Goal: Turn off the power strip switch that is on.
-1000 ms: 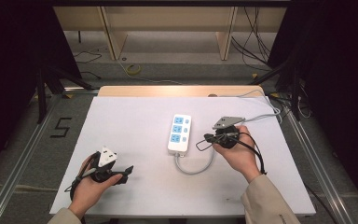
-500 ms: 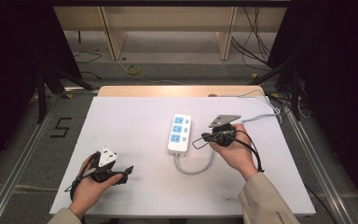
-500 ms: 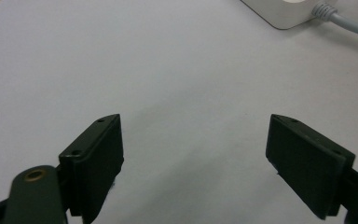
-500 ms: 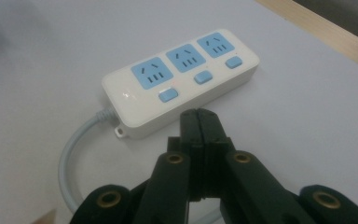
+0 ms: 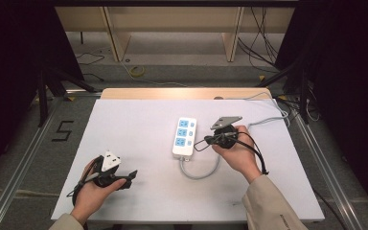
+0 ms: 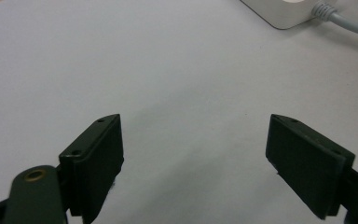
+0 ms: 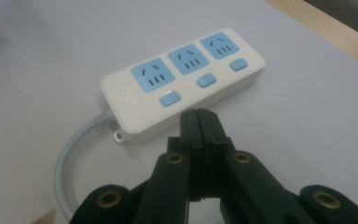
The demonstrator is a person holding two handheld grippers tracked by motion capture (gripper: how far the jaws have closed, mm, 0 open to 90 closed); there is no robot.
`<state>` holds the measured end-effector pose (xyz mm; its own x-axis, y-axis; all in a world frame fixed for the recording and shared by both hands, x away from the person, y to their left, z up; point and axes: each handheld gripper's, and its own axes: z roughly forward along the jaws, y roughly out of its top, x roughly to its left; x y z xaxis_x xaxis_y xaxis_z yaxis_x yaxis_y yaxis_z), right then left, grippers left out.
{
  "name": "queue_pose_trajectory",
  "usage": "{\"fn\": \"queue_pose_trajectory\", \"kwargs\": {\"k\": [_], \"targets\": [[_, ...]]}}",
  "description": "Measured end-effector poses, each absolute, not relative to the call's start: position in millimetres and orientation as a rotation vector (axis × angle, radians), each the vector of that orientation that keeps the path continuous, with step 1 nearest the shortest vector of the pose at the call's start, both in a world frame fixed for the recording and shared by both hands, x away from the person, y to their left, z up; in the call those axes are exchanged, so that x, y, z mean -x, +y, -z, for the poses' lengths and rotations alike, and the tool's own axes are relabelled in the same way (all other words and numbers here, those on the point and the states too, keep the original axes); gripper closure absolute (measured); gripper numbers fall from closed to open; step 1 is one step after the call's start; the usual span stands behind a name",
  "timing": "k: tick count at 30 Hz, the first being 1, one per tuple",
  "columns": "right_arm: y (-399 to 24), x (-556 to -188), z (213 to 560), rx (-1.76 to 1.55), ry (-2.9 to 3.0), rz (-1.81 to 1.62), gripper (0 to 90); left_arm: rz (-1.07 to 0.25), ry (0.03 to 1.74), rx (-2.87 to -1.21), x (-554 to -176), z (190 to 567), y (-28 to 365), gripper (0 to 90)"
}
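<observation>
A white power strip (image 5: pixel 184 136) with three blue sockets and blue switches lies mid-table; its grey cable (image 5: pixel 201 171) loops out from the near end. In the right gripper view the strip (image 7: pixel 182 84) sits just beyond the tips. My right gripper (image 5: pixel 204 142) is shut with nothing between its jaws, its tips just right of the strip and close to its side (image 7: pixel 199 116). My left gripper (image 5: pixel 131 177) rests low at the near left of the table, open and empty (image 6: pixel 193 156), pointing towards the strip's near end (image 6: pixel 284 10).
The white table top (image 5: pixel 139 129) ends in a wooden strip (image 5: pixel 182 93) at the far edge. A grey cable (image 5: pixel 268 117) runs off the table's far right. Beyond it stand wooden furniture legs and cables on the floor (image 5: pixel 134 72).
My right gripper has edged a little towards the power strip and lifted slightly. The left gripper has stayed in place.
</observation>
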<state>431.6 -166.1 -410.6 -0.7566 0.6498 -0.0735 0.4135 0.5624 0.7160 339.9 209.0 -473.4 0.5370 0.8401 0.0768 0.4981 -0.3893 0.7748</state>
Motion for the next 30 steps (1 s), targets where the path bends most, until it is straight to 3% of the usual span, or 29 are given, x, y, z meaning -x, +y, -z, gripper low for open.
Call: {"fn": "queue_pose_trajectory", "kwargs": {"k": [30], "targets": [[-141, -448, 410, -0.842, 2.522, -0.956, 90.0, -0.613, 1.077, -2.064, -340, 473, 209, 19.0]]}}
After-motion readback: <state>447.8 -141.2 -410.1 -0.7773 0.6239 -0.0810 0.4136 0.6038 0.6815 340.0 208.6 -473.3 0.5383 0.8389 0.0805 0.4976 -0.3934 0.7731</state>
